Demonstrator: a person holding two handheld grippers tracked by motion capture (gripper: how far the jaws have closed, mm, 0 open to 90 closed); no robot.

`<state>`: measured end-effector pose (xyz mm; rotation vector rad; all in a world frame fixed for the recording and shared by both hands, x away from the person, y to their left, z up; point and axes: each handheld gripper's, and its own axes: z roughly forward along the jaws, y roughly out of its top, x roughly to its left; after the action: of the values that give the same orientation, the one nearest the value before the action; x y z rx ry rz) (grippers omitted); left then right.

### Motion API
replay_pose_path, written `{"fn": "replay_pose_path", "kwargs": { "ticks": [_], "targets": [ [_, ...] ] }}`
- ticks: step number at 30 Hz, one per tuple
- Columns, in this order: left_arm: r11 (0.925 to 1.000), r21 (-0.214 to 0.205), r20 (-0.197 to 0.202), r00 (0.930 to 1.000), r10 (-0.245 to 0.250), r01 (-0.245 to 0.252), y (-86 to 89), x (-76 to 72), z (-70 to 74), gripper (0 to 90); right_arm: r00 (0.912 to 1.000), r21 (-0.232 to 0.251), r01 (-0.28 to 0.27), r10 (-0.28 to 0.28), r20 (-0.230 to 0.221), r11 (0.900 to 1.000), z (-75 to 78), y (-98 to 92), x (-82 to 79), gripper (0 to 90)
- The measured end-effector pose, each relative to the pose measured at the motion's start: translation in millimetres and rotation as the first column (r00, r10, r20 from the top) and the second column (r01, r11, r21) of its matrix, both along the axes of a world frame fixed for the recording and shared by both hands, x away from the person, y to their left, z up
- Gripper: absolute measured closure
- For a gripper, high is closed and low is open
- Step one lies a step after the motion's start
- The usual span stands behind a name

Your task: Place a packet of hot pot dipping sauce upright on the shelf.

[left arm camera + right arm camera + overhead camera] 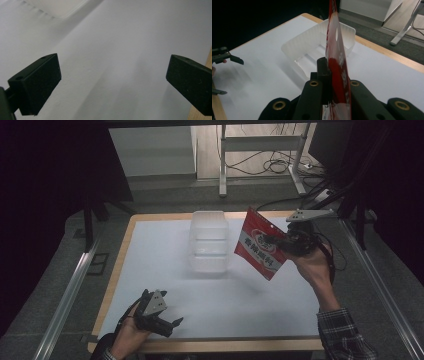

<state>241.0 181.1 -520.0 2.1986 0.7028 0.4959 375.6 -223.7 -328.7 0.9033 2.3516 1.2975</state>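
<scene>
**Mara:** Two grippers on the table scene, right? Start with the one that has something in it.

**Jon:** That is the right gripper (278, 244). Its jaws are clamped tight on a red snack pouch (260, 251), gripping it by one edge. In the right gripper view the pouch (337, 70) stands edge-on between the black jaws, thin as a card, with white print on the red.

**Mara:** Where is the pouch against the clear plastic tray (209, 245)?

**Jon:** Just to the right of the tray in the high view, held up off the white tabletop (165, 265) and tilted, its top corner leaning toward the tray's far end. It does not touch the tray. From the right gripper view the tray (312, 47) lies beyond and below the pouch, open side up, with ribbed walls and dividers inside.

**Mara:** And the other hand?

**Jon:** The left gripper (167, 324) sits well clear of the tray, nearer the person and a bit left of it, close to the table's near edge. Its jaws are spread wide with nothing between them; the left gripper view shows the two black pads (40, 85) far apart over bare white surface, and a corner of the tray (57, 8) at the top.

**Mara:** Anything in the tray?

**Jon:** I cannot tell for sure; the plastic is see-through and blurry.
</scene>
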Motion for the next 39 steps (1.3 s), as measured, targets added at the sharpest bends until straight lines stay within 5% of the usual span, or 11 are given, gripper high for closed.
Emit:
{"fn": "replay_pose_path", "kwargs": {
  "ticks": [31, 34, 39],
  "targets": [
    [0.9997, -0.017, -0.015, 0.9997, 0.018, -0.018, 2.3, 0.2, 2.7, 0.0, 0.9942, -0.012, -0.102, 0.101, -0.036, 0.9947, 6.0, 71.0, 40.9, 87.2],
    [0.9994, -0.029, -0.018, 0.9997, 0.017, -0.018, 3.5, 0.3, 3.3, 0.0, 0.9927, -0.016, -0.115, 0.115, -0.038, 0.9932, 5.4, 81.4, 44.9, 87.2],
    [0.9939, -0.11, -0.052, 0.9986, 0.001, -0.007, 9.8, 2.1, 5.6, 0.2, 0.9908, -0.019, -0.13, 0.129, -0.041, 0.9913, 3.6, 95.9, 50.6, 87.2]
  ]
}}
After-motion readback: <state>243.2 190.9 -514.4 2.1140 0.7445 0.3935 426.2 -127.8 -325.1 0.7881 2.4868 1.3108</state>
